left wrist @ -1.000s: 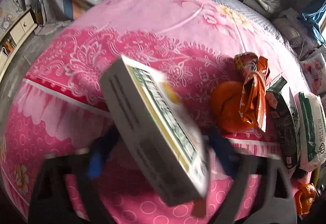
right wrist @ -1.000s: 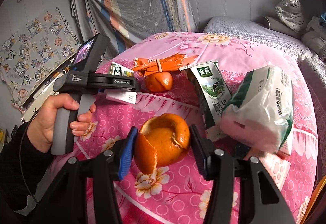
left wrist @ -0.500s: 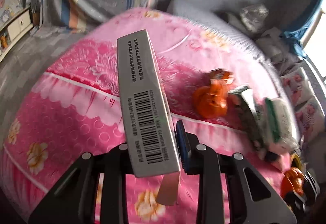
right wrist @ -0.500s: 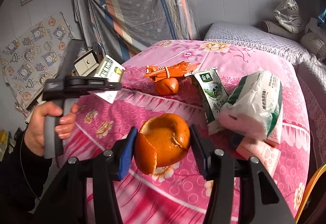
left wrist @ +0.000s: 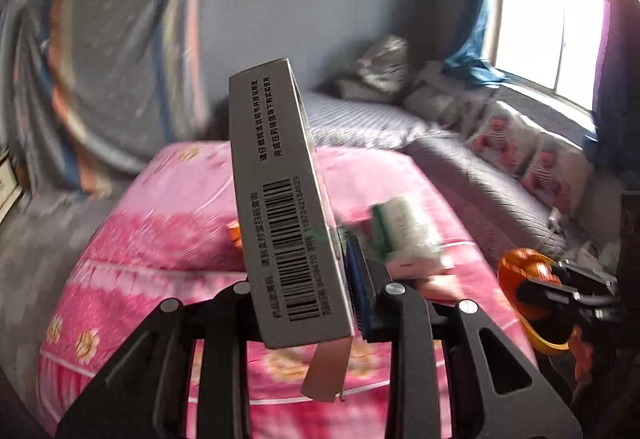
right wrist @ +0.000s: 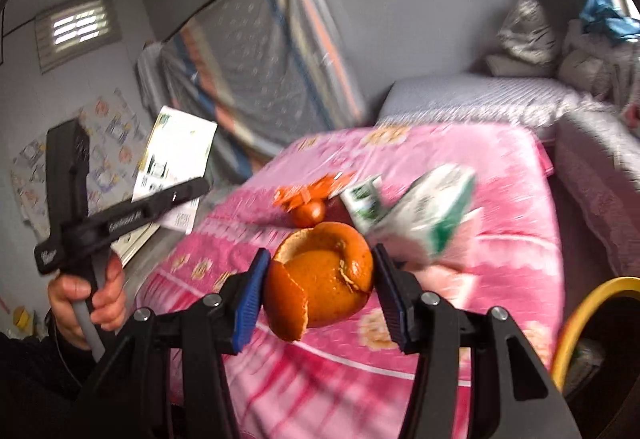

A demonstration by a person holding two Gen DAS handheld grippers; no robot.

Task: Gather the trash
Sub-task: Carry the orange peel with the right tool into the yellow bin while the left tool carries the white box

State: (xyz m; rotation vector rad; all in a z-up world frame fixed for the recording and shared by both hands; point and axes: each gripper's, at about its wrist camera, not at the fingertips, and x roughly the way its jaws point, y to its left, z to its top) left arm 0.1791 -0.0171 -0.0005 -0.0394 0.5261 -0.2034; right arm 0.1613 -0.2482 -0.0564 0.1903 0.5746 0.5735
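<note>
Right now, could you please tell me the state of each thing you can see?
Left tongs: shut on the box.
Box: lifted, upright, bottom flap hanging open.
Right tongs: shut on the peel.
Peel: torn open, held above the bed.
Carton: lying on the bed.
Tissue pack: lying on the bed, blurred.

1. The left wrist view looks along its fingers, above the pink bed (left wrist: 168, 239), facing the window (left wrist: 548, 35).
2. The right wrist view faces the bed's (right wrist: 460, 159) striped-curtain (right wrist: 264, 67) side.
3. Both share the bed.
</note>
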